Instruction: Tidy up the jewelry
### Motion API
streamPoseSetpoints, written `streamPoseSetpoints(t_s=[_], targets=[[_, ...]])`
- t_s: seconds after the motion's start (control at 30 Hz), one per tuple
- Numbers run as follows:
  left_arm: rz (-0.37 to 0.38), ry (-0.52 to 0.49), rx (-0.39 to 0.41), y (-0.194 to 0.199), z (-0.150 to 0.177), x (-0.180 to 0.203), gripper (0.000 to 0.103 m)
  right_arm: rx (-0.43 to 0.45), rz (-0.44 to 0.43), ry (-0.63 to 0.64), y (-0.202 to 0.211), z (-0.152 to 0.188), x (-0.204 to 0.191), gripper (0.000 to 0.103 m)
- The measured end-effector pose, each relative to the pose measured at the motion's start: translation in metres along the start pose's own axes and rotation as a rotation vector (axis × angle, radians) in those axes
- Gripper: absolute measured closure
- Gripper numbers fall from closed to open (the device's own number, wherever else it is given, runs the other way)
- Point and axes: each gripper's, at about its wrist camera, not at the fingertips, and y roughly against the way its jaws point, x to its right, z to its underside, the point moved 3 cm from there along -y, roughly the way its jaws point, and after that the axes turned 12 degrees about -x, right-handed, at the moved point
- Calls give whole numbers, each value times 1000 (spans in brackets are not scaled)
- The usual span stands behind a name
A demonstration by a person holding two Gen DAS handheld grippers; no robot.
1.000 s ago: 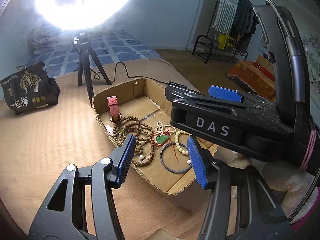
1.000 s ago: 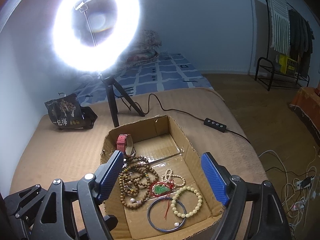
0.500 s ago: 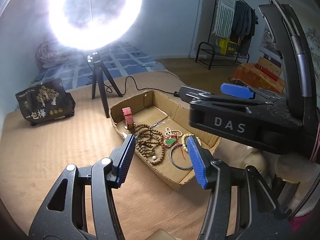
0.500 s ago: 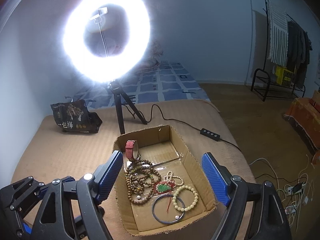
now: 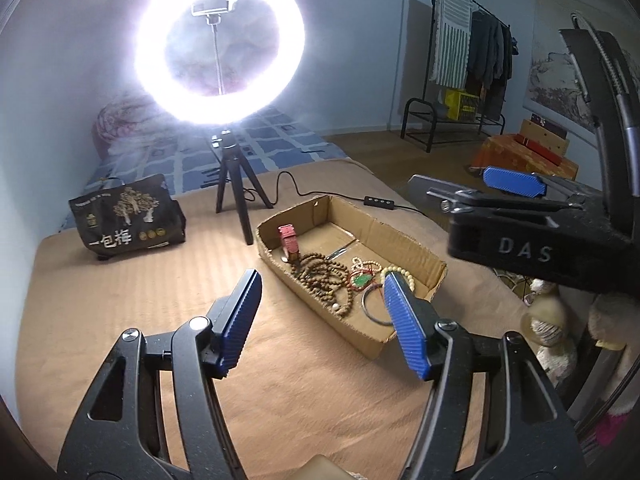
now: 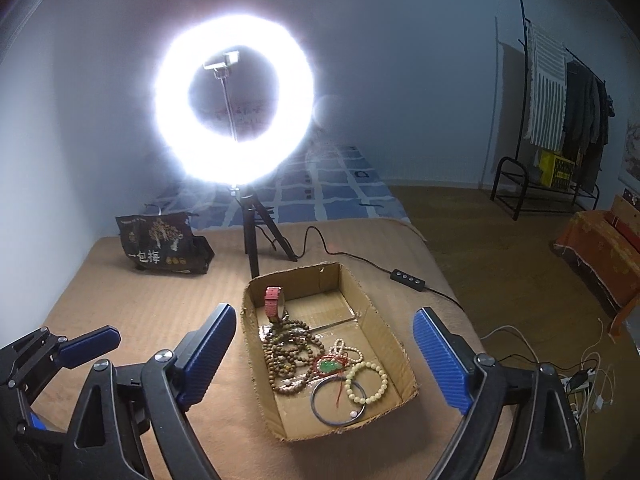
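- The cardboard box of jewelry sits on the bed, ahead of and below the right gripper, long axis running away from it
- Right fingers released, holding nothing
- Left gripper also released; box lies ahead-right of it, diagonal
- Right hand seems better lined up with the pale bead bracelet at the box's near end

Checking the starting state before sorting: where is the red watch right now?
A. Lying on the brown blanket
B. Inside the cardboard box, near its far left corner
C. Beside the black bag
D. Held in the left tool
B: the red watch stands inside the cardboard box, by the far left corner, untouched by either tool.
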Motion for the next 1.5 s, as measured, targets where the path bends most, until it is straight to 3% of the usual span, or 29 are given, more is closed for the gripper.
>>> streamPoseSetpoints(t_s=[0.3,0.43,0.83,0.93,1.5], targets=[[-28,-3,13,30,22,-11,36,34,-14,10,33,20,-14,2],[-43,-12,40,42,29,-12,25,45,-3,19,43,30,-18,0],[-67,-60,45,53,42,-7,17,61,23,-12,56,43,-10,0],[-77,-56,53,56,45,-5,1,61,26,-7,56,46,-9,0],[-123,-51,43,56,47,-8,0,45,43,-5,49,47,-8,0]])
